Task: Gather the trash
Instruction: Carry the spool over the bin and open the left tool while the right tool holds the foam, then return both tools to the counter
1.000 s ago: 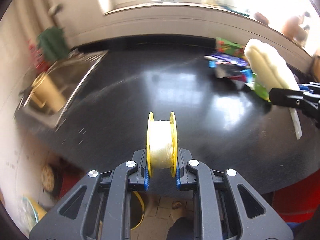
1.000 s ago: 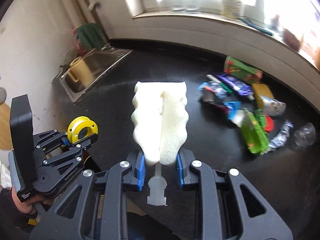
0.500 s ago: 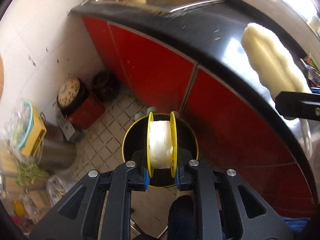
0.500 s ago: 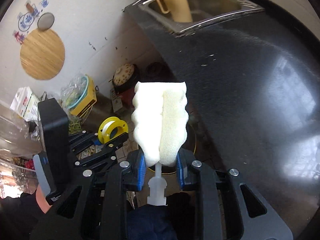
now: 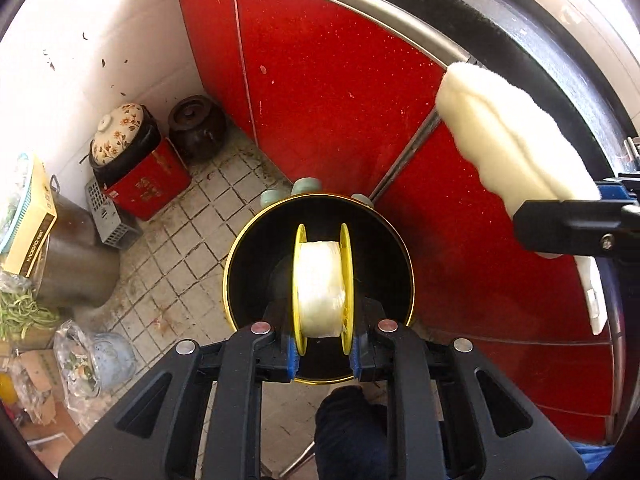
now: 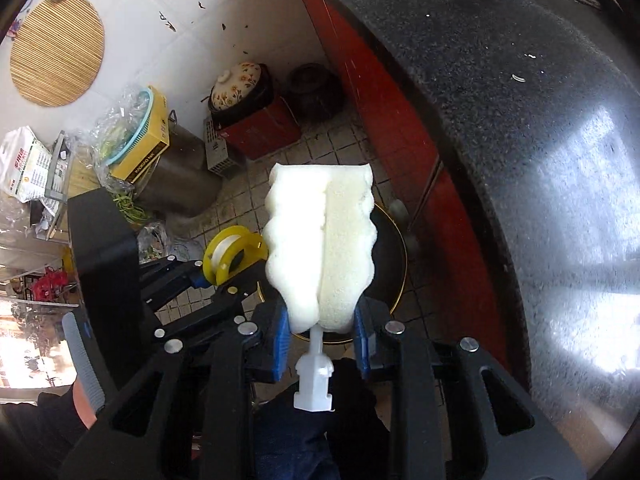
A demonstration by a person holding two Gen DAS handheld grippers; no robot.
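The left gripper (image 5: 322,354), clamped on the spool (image 5: 322,288), hung over the bin (image 5: 256,248), while the right gripper (image 6: 320,340), at three o'clock, pinched the sponge (image 6: 320,248).

We cannot see the floor of the black bin (image 5: 256,264) below the left gripper (image 5: 323,354); the yellow spool (image 5: 322,288) clamped there covers its middle; in the right wrist view the sponge head (image 6: 320,248) in the right gripper (image 6: 320,338) hides most of the bin's mouth; the sponge's white stem (image 5: 591,292) runs behind the gripper's black finger; the box lettering (image 5: 38,242) far left of the spool is too small for us to read; the bags (image 5: 76,360) beside it are cut by the frame's edge.
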